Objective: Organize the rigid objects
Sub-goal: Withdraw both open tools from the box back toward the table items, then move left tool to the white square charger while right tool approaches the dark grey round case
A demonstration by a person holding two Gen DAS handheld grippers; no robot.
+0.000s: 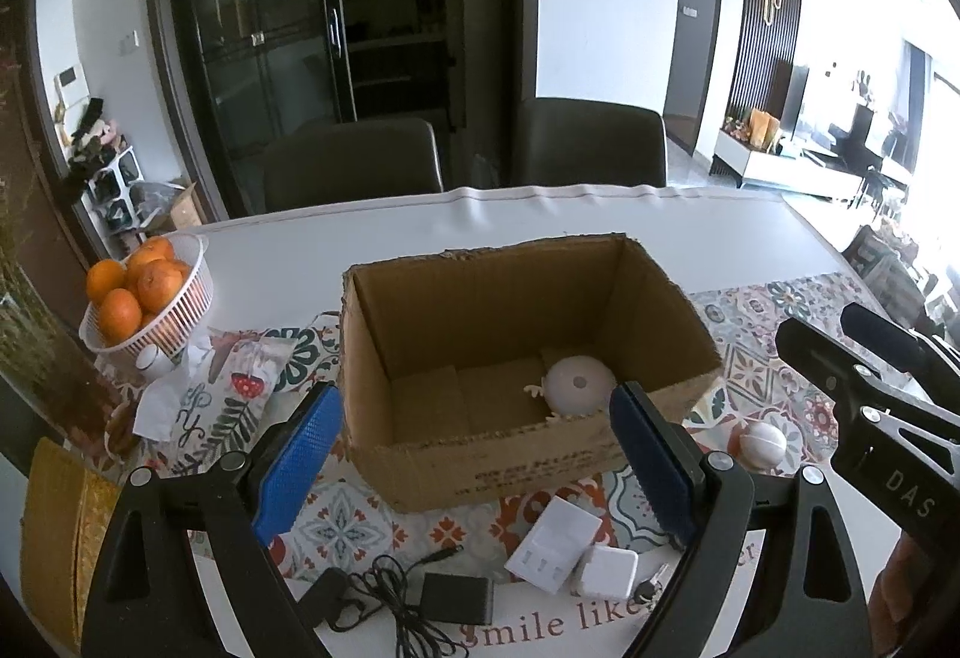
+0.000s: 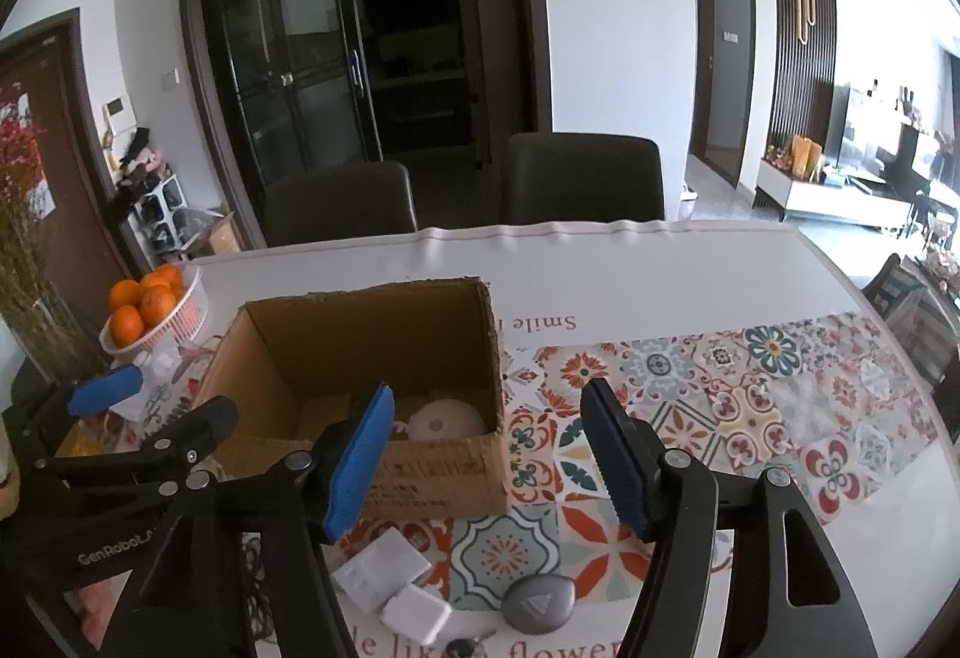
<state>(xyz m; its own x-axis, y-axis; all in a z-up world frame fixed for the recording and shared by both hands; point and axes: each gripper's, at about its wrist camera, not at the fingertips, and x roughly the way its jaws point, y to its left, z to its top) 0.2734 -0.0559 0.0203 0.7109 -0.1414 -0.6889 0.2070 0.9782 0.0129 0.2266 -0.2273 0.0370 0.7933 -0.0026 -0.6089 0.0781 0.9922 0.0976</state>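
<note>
**Small Hard Goods Await Boxing on Patterned Tablecloth**

Seen above the near edge of a dining table (image 1: 750,238): left gripper (image 1: 474,454) and right gripper (image 2: 486,454), both with blue pads spread wide and nothing between them. Centre of the cloth, an open cardboard box (image 1: 498,454), already holding one white dome-shaped gadget (image 1: 579,385) against its near wall. Still outside, just in front of the box toward the near edge: a white ribbed charger block (image 1: 555,544) touching a smaller white square adapter (image 1: 609,571), a black power brick (image 1: 456,598) with tangled cord (image 1: 390,604), a small key (image 2: 471,646), a grey oval remote with arrow mark (image 2: 537,603), and a white ball-like item (image 1: 765,442) beside the box's right wall. At the far left edge, a white basket (image 1: 180,304) of oranges (image 1: 135,286), not part of the job.

Likely handling: all light, stiff plastic, smooth enough to slip. Best taken across flat opposite sides of the two white blocks; brick by its body, never the limp cord; remote across its narrow width; ball across its middle, prone to rolling away.
</note>
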